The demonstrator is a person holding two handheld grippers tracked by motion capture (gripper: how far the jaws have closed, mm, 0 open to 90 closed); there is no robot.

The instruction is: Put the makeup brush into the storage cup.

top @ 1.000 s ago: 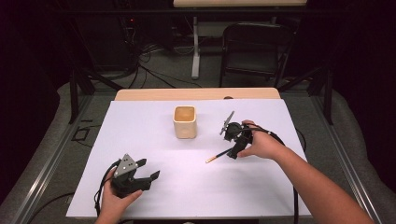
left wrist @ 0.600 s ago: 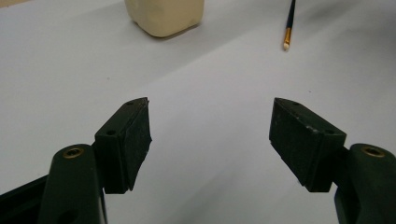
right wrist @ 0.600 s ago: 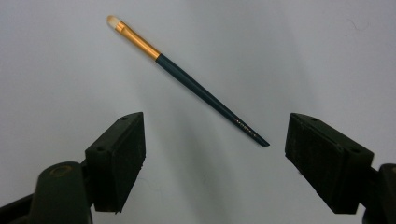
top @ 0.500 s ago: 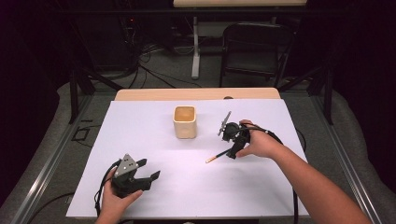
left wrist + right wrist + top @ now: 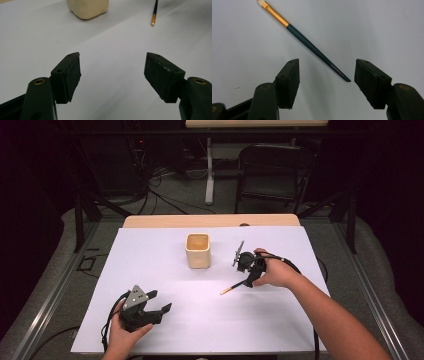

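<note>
Right gripper view: my right tongs [image 5: 324, 75] stand apart over the white desk [image 5: 374, 30], their jaws having just been closing in, and the thin tail of the paintbrush [image 5: 312, 48] lies flat between them, untouched by either pad. Its gold ferrule and pale tip point away to the upper left. From the high view the brush [image 5: 234, 287] lies near the cream cup [image 5: 198, 250]. My left tongs [image 5: 159, 306] rest wide apart, holding nothing.
</note>
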